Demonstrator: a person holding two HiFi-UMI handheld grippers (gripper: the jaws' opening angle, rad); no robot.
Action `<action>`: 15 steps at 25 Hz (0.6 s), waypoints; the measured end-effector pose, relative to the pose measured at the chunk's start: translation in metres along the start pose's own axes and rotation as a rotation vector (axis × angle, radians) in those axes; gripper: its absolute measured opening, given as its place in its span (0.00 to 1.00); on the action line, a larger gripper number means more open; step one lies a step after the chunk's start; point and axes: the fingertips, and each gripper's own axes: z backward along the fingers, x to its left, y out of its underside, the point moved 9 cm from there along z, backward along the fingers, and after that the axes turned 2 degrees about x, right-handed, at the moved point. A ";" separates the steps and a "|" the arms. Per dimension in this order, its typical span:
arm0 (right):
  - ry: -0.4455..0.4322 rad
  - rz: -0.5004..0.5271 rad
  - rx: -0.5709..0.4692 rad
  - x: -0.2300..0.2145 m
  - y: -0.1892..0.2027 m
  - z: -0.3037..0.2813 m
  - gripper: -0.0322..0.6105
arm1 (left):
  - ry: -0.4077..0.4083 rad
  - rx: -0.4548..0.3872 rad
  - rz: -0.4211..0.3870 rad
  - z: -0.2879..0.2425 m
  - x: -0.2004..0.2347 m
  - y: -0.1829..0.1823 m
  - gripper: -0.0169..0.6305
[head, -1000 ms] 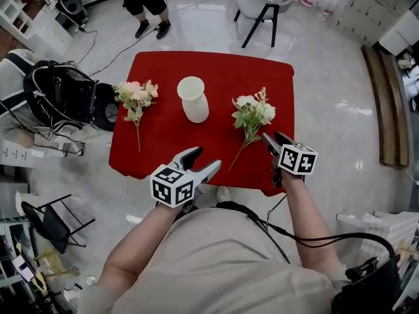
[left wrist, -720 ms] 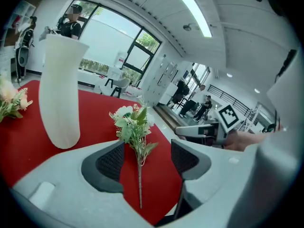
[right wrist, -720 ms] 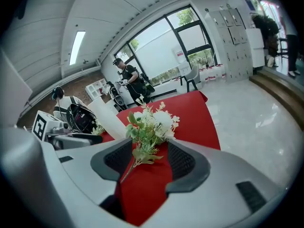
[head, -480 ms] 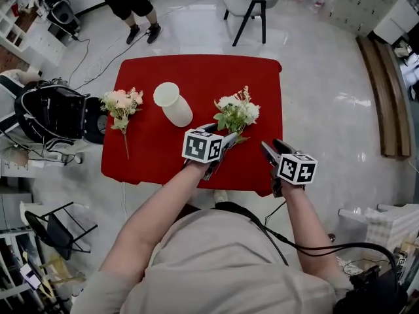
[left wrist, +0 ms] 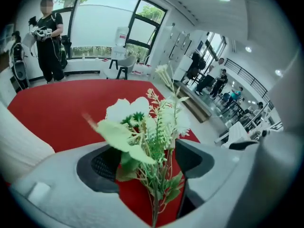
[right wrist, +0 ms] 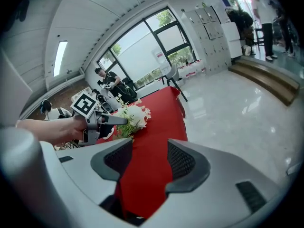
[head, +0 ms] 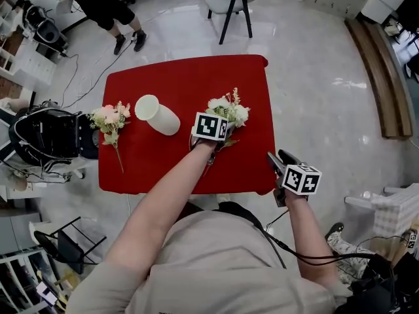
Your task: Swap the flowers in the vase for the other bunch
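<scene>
On the red table (head: 190,77) a white and green bunch (head: 227,112) lies right of centre, and a pink bunch (head: 109,118) lies at the left edge. Between them is the white vase (head: 157,115), with no flowers in it. My left gripper (head: 222,135) is down over the white bunch's stems. In the left gripper view the jaws (left wrist: 147,163) are opening, with the bunch (left wrist: 152,127) between them and the pads clear of it. My right gripper (head: 278,157) hangs open and holds nothing off the table's near right corner. The right gripper view shows the left gripper (right wrist: 95,120) at the bunch (right wrist: 133,118).
A grey chair (head: 226,2) stands beyond the table and a person (head: 105,5) stands at the far left. A black bag and gear (head: 46,136) crowd the table's left side. A wooden bench (head: 376,77) runs along the right. A folding chair (head: 65,244) is at the near left.
My left gripper has swung from the table's near left edge across and down onto the white bunch. My right gripper has drawn back off the table's near right corner.
</scene>
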 end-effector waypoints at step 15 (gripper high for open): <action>0.045 -0.064 -0.034 -0.021 0.013 0.019 0.42 | -0.037 0.135 -0.083 -0.028 -0.002 -0.004 0.28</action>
